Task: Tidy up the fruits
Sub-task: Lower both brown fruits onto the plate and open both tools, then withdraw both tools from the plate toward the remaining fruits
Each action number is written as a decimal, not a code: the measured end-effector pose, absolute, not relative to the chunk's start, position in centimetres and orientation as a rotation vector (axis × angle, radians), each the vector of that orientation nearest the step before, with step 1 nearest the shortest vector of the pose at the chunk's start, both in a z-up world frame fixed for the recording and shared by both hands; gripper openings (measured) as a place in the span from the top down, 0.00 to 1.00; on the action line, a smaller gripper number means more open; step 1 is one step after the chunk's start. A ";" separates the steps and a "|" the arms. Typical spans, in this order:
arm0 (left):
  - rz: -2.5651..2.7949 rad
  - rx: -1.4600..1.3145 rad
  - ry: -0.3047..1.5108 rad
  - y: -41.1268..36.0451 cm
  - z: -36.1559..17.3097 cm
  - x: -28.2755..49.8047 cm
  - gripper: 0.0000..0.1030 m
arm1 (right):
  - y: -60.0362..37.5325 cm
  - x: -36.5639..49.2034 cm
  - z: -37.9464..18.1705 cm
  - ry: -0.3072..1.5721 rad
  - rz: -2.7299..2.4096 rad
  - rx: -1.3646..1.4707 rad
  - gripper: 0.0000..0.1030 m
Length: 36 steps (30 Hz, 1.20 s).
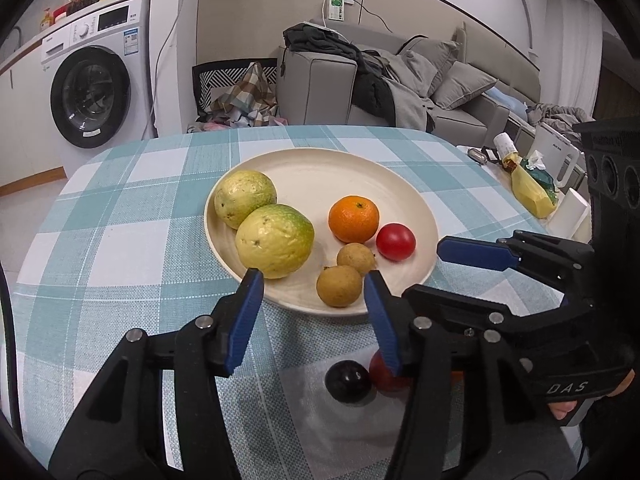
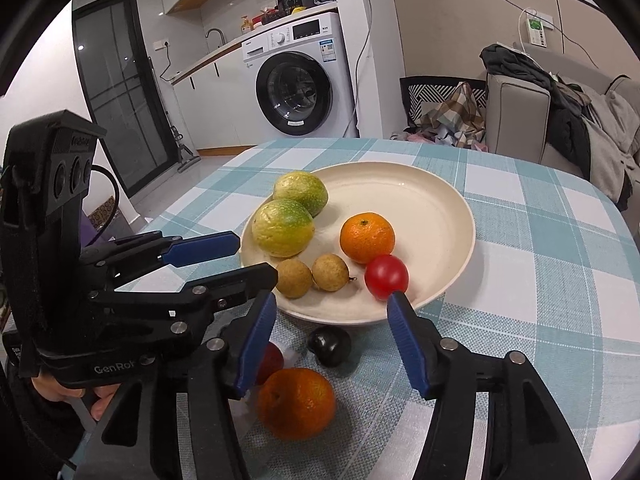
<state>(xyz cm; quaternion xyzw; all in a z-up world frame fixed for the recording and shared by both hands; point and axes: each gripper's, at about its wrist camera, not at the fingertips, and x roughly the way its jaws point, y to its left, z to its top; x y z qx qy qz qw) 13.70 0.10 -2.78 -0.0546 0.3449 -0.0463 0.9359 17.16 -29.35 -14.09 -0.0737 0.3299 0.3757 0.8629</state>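
A: Fruit mostly gathered on the round cream plate (image 2: 436,200): two yellow-green guavas (image 2: 283,227), a small orange tangerine (image 2: 367,237), a red cherry tomato (image 2: 386,276), two tan longans (image 2: 330,272). Resting on the teal-and-white checked tabletop (image 2: 540,280).

B: Three pieces not yet on it. Larger orange tangerine (image 2: 296,402), dark plum-like fruit (image 2: 330,344), and a red fruit (image 2: 271,362) half hidden behind a blue finger pad, all lying just in front of the near rim.

A: Left tool (image 1: 314,312): parted partway, nothing between the pads, poised over the near rim beside the front longan (image 1: 339,286). Dark fruit (image 1: 347,381) lower in that view, nearer the camera.

B: Right tool (image 2: 332,340): also parted partway and holding nothing, dark fruit sitting low between its fingers, not pressed by either pad.

A: Risks, judged from here. Round fruit, smooth skin: likely to roll if nudged by one pad before the other closes, possibly toward the tabletop edge.

B: Crowding too. Both tools close together over the same patch; likely to knock fingers if reaching at once.

A: Near side of the plate already full. Dropping another piece there could bump the tomato or longans over the shallow rim. Far side bare, safer to aim for.

B: Tangerine wide for this opening; likely to be pushed away unless spread further first.
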 end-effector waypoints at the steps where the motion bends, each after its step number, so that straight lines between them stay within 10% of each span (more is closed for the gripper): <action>1: -0.090 -0.119 0.704 0.2 -2.8 13.5 0.47 | -29.4 17.1 -14.1 0.689 0.789 -0.153 0.37; 16: -0.009 -0.120 0.673 0.9 -1.9 11.8 0.01 | -31.0 16.4 -13.5 0.638 0.783 -0.108 0.00; 36: -0.043 -0.122 0.694 1.0 -2.1 9.6 0.01 | -32.2 15.4 -14.4 0.722 0.788 -0.145 0.00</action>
